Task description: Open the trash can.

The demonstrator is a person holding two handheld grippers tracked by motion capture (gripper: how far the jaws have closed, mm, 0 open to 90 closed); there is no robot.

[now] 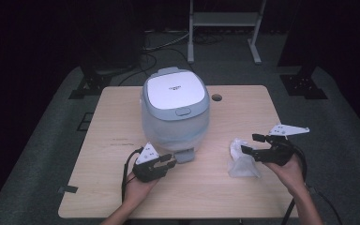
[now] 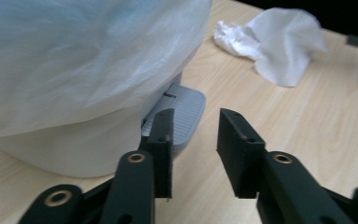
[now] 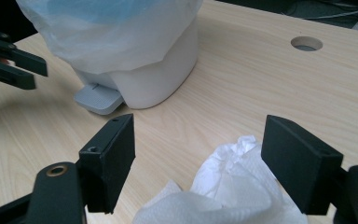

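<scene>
Pedal bin (image 1: 175, 108) pedal (image 2: 182, 109) is sitting just beyond the half-open, empty left gripper (image 2: 195, 135), seemingly being lined up for pressing; right gripper (image 3: 198, 154) is gaping over crumpled tissue (image 3: 228, 186), holding nothing.

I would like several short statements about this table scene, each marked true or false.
1. The lid of the pedal bin is closed. True.
2. The crumpled tissue lies inside the bin. False: it lies on the table, beside the bin.
3. The right tool is open, with the tissue just in front of its jaws. True.
4. The left tool is clamped on the tissue. False: it holds nothing and sits by the grey pedal.
5. A plastic liner hangs over the bin's outside. True.
</scene>
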